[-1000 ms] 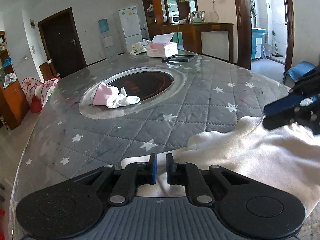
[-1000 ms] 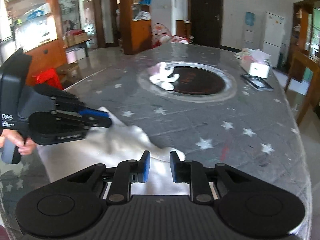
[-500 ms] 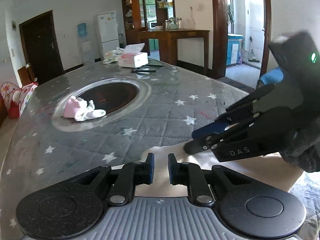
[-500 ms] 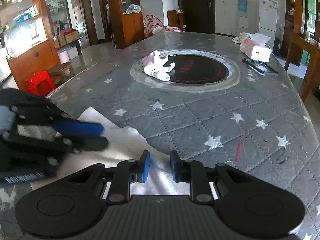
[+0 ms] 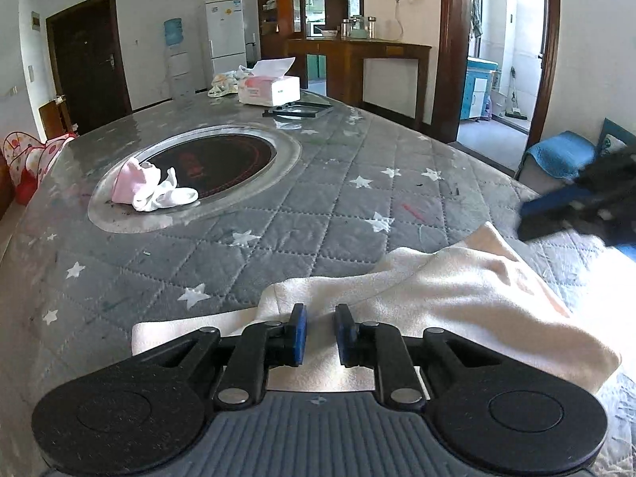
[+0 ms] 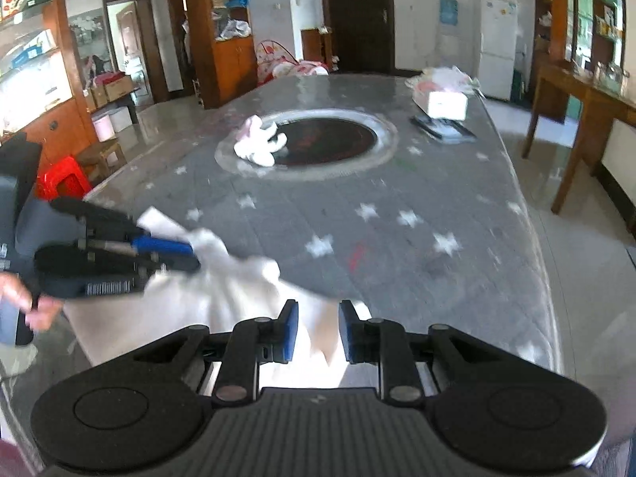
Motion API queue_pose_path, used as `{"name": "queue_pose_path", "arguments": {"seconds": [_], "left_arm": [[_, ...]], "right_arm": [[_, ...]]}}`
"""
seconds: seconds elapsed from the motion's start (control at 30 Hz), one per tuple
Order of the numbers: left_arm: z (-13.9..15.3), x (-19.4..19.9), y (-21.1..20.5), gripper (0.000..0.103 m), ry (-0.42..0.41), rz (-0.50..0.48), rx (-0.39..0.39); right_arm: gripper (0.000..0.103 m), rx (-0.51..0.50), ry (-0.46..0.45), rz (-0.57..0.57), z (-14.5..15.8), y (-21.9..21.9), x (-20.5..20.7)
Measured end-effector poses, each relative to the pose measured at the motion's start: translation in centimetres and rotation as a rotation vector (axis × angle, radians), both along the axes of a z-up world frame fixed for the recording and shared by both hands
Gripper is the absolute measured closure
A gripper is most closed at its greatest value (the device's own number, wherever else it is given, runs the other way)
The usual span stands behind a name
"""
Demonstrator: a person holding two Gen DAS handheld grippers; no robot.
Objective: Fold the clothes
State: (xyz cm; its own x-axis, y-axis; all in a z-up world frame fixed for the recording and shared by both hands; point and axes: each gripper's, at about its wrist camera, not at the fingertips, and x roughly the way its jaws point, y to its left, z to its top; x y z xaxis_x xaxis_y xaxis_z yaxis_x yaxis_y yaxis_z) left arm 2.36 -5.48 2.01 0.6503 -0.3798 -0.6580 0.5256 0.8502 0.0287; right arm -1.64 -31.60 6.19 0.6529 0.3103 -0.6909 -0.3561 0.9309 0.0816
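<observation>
At nine o'clock in the right wrist view, the left gripper (image 6: 187, 252) sits against the near-left part of the cream garment (image 6: 222, 298), where half a second ago it was a blurred dark mass lower at the frame's left edge; whether its blue fingers actually pinch the cloth cannot be told through the blur. In its own view the left gripper (image 5: 320, 332) shows its jaws parted over the fabric, gripping nothing, a gap wider than before. The cream garment (image 5: 437, 298) lies bunched on the near edge of the star-patterned table (image 5: 318, 214), now humped with a fold running toward three o'clock, no longer flat. At ten o'clock a pink-and-white cloth bundle (image 5: 149, 190) rests on the round inset cooktop's (image 5: 222, 159) rim, unchanged. The right gripper (image 6: 318, 332) hangs released over the garment's right edge, jaws wider apart than earlier. In the left view the right gripper (image 5: 572, 210) has drawn back to three o'clock, off the cloth.
</observation>
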Motion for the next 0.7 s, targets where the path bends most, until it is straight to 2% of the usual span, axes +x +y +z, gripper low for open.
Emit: {"name": "queue_pose_path", "arguments": {"seconds": [0.27,0.47,0.53,0.6,0.7], "left_arm": [[0.0,-0.2,-0.6,0.084,-0.013,0.003,0.033],[-0.1,-0.2,-0.8,0.083,-0.017,0.003,0.043],[-0.1,-0.3,-0.8,0.083,-0.020,0.001,0.046],[-0.1,-0.3,-0.8,0.082,-0.020,0.001,0.046],[-0.2,-0.3,-0.8,0.082,-0.022,0.002,0.046]], "right_arm": [[0.083,0.056,0.034,-0.009,-2.1,-0.3,-1.1],[0.083,0.061,0.047,-0.013,-3.3,0.2,-0.9],[0.086,0.072,0.047,-0.021,-3.4,0.1,-0.8],[0.098,0.055,0.037,-0.022,-3.4,0.2,-0.9],[0.100,0.019,0.006,-0.030,-2.8,0.5,-1.2]]}}
